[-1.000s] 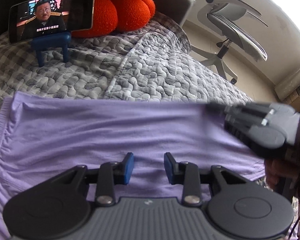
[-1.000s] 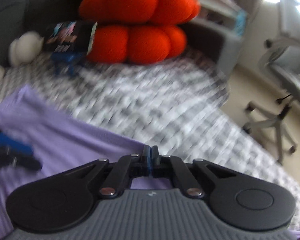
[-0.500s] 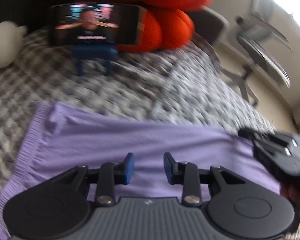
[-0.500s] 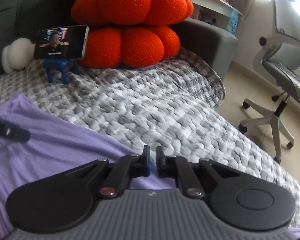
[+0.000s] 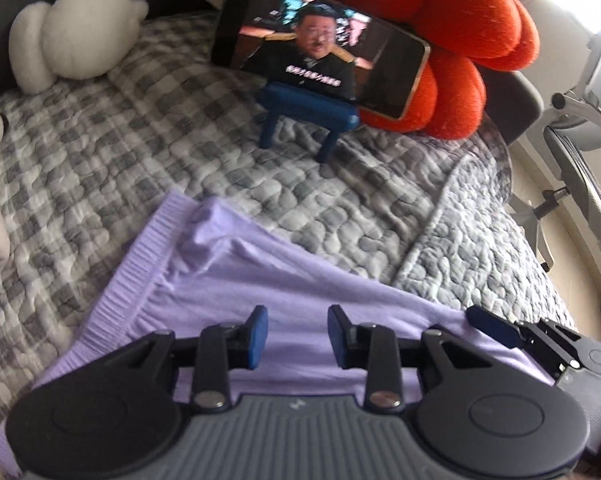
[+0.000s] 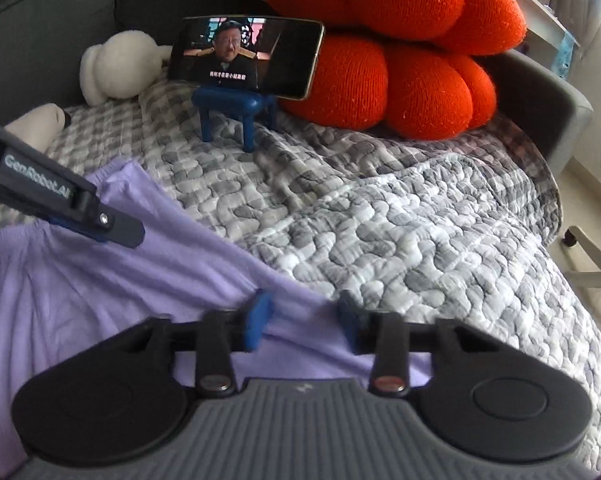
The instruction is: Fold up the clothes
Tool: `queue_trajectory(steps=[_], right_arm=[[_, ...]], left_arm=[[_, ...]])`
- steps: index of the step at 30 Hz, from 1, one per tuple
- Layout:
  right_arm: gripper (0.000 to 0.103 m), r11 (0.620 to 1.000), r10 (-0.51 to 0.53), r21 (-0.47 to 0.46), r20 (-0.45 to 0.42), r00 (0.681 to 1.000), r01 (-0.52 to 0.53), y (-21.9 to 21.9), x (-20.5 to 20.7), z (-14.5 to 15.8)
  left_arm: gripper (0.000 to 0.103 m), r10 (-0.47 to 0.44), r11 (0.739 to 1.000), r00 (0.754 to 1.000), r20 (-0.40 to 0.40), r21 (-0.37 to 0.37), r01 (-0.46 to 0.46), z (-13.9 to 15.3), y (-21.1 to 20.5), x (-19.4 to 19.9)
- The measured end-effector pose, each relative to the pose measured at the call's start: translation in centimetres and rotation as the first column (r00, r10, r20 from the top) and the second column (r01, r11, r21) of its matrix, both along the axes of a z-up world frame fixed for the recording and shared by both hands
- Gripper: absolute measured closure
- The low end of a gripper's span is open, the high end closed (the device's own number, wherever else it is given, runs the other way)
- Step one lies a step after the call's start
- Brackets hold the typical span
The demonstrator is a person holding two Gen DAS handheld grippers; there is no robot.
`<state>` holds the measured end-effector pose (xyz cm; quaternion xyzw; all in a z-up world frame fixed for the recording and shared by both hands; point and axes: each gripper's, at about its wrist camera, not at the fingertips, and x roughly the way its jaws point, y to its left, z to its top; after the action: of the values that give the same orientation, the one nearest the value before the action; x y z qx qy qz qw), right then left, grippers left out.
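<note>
My right gripper (image 6: 304, 322) was pinched tight a second ago — its jaws have just been opening and now stand apart over the far hem of the purple garment (image 5: 300, 292), cloth under the gap, nothing pressed. My left gripper (image 5: 294, 336) has swung toward the ribbed waistband end, jaws spread as before and gripping nothing — the garment lies flat on the quilted bed cover (image 6: 400, 232), phone on its blue stand (image 6: 246, 56) beyond.
</note>
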<state>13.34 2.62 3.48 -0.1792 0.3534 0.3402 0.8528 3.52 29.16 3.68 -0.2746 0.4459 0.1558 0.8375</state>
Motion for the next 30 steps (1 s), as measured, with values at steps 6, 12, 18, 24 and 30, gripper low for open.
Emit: queue_trajectory(steps=[6, 12, 18, 24, 30], right_arm=[[0.102, 1.000, -0.007, -0.015, 0.086, 0.996, 0.008, 0.6, -0.4, 0.7], [0.102, 0.997, -0.067, -0.010, 0.172, 0.983, 0.070, 0.9, -0.2, 1.0], [0.102, 0.995, -0.085, -0.043, 0.182, 0.980, 0.094, 1.4, 0.3, -0.1], [0.102, 0.991, -0.130, 0.003, 0.238, 0.962, 0.133, 1.4, 0.2, 0.9], [0.102, 0.986, -0.141, -0.051, 0.223, 0.965, 0.156, 1.8, 0.6, -0.9]], left_arm=[[0.070, 0.017, 0.999, 1.000, 0.004, -0.030, -0.017, -0.1, 0.7, 0.0], [0.070, 0.062, 0.998, 0.998, -0.004, -0.025, -0.062, -0.3, 1.6, -0.2], [0.070, 0.093, 0.995, 0.996, -0.009, -0.023, -0.093, -0.3, 2.2, -0.3], [0.070, 0.118, 0.992, 0.993, 0.007, -0.049, -0.117, -0.1, 2.9, -0.6], [0.070, 0.127, 0.990, 0.992, 0.020, -0.057, -0.126, 0.2, 3.1, -0.8]])
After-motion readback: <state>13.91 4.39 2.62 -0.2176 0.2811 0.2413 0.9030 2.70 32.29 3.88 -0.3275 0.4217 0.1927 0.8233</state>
